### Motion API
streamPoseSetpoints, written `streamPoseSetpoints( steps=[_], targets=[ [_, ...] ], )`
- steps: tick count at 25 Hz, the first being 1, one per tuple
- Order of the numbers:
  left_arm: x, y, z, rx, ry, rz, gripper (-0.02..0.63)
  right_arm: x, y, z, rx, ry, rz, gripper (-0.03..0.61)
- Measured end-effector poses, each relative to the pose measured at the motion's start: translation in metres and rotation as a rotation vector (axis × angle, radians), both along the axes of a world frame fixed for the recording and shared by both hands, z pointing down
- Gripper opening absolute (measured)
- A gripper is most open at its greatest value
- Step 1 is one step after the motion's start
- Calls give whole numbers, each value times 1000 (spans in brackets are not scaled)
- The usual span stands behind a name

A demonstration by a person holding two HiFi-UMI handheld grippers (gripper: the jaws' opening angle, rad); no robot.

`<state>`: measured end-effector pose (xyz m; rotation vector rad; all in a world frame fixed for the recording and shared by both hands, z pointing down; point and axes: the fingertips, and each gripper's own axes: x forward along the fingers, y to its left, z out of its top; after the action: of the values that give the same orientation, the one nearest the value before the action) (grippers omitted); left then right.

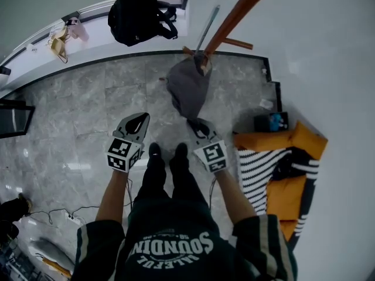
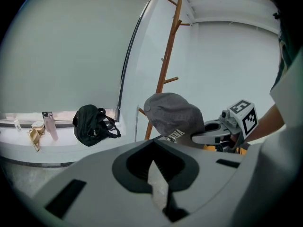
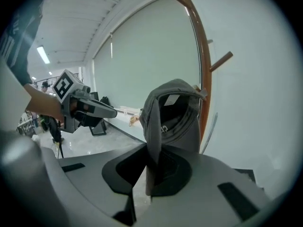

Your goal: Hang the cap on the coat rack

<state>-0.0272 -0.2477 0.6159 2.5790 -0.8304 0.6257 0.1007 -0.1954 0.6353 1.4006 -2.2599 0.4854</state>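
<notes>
Right gripper view: right hand-held gripper (image 3: 147, 174) tight on cap (image 3: 176, 115) edge

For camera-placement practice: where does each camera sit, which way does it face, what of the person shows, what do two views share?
Head view: on the head, looking steeply down; forearms, legs, left gripper, right gripper show.
Left gripper view: on that gripper, facing coat rack and backpack; right forearm shows.
Right gripper view: on that gripper, facing the gripped cap; left hand shows.
All share cap, coat rack.
</notes>
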Motion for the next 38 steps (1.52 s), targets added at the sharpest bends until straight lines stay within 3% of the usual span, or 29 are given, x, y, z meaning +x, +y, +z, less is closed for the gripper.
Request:
streamPoseSetpoints(
  steps=[8, 18, 23, 29, 38],
  targets=[
    [-5, 4, 12, -28, -5, -19, 0, 26, 3, 51, -123, -68, 59, 18],
    [-13, 14, 23, -67, -27, -34, 0, 57, -10, 103, -244, 56, 139, 20],
    [-17, 13, 20, -50, -23, -42, 0, 62, -14, 113, -293, 25, 170, 129],
    [-20, 12, 21, -50, -27, -45, 0, 76, -11, 123, -329, 50, 246, 179],
    [-14, 12, 19, -52, -22, -36, 0, 80, -6, 120, -339, 15, 296, 184]
  ],
)
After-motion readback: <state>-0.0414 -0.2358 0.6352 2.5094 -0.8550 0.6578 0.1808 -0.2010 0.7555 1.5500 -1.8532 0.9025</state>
